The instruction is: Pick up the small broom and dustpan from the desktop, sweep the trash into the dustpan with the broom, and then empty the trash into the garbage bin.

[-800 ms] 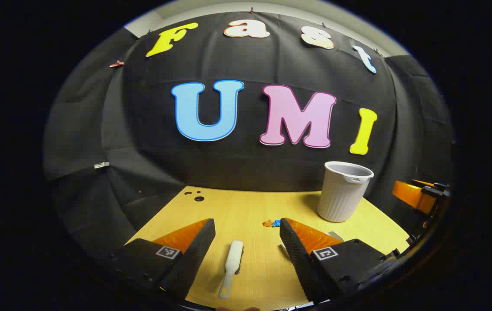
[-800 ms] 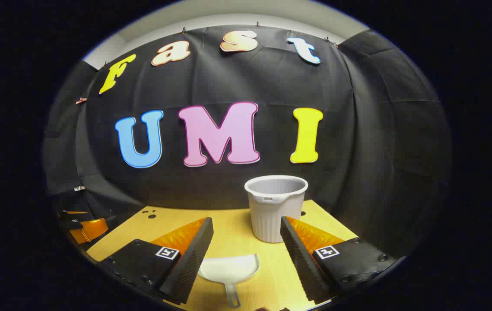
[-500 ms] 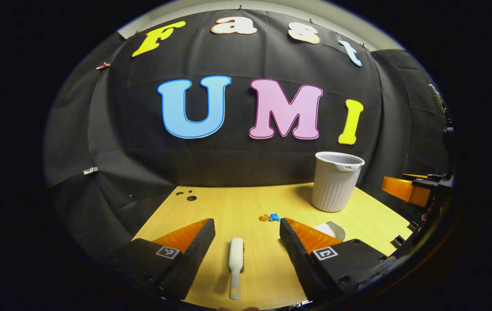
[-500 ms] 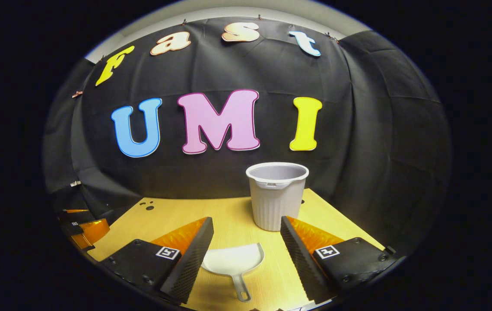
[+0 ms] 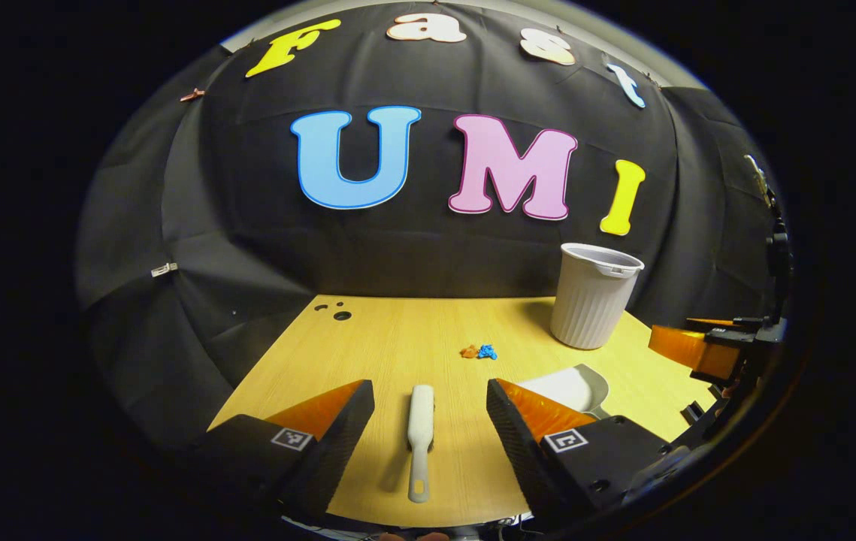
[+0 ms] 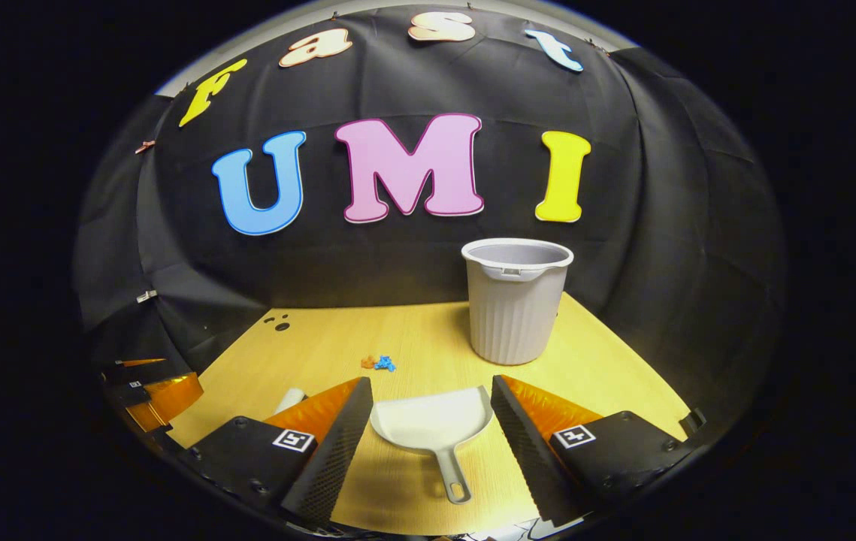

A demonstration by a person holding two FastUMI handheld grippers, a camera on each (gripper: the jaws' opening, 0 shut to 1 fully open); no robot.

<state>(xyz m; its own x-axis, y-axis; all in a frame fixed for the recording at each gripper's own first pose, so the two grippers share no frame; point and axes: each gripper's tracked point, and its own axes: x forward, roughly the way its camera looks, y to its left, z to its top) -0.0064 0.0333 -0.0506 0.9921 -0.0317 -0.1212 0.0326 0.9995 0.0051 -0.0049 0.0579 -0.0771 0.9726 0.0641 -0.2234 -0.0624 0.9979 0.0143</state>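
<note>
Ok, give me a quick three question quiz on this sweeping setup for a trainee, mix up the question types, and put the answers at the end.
1. True or false: the left claw is shut on the broom.
2. Multiple choice: in the right gripper view, the dustpan lies with its handle pointing
A) toward the garbage bin
B) toward the camera
C) toward the trash
3. Fill in: the trash is one orange scrap and one ____ scrap, lying on the desktop.

Key
1. False: both fingers stand apart, and the broom lies on the desktop between them.
2. B
3. blue
</note>
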